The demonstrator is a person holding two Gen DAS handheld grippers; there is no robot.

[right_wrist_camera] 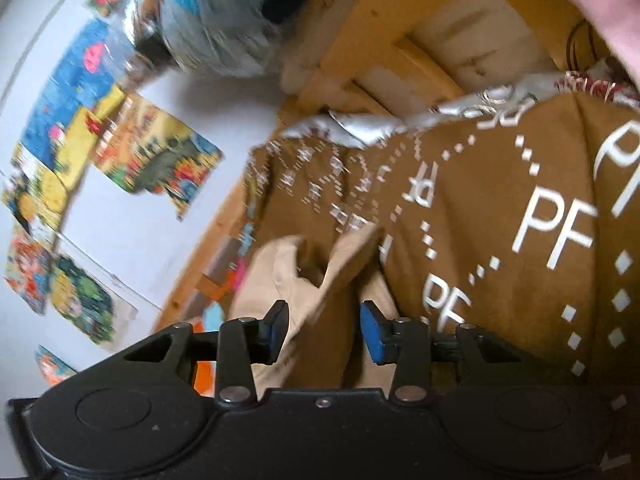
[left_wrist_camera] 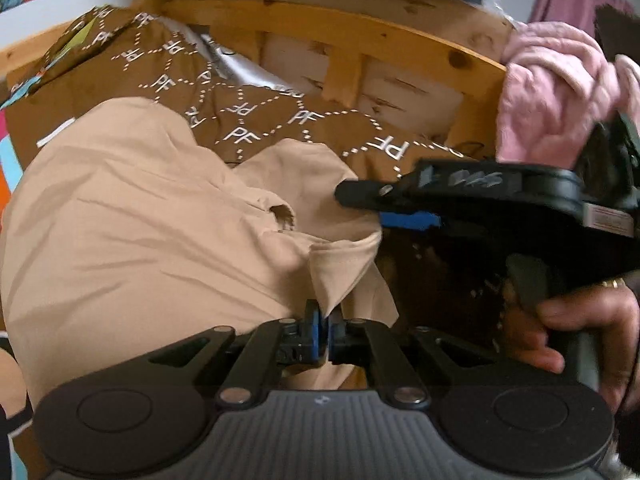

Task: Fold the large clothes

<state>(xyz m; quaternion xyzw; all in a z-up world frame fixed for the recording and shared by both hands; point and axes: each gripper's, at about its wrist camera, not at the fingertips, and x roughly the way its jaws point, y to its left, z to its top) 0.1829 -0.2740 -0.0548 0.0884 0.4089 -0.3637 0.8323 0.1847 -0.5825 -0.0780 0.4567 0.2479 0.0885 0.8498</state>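
Left gripper (left_wrist_camera: 324,322) pinches a corner of the tan garment (left_wrist_camera: 132,216) right at its tips; right gripper (right_wrist_camera: 324,332) stands spread, cloth loose between; beyond, brown blanket (left_wrist_camera: 256,120); soft, light, floppy, so probably best gripped at hems.

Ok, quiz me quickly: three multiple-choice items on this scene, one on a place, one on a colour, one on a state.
1. The beige garment lies on: A the floor; B the brown cover; C a chair.
2. The cover's letters are: A white; B black; C red.
3. The right gripper is: A open; B shut on cloth; C out of view.
Key: 1 B, brown cover shows around it; 2 A, the PF print is white; 3 A, its pads stand wide apart.
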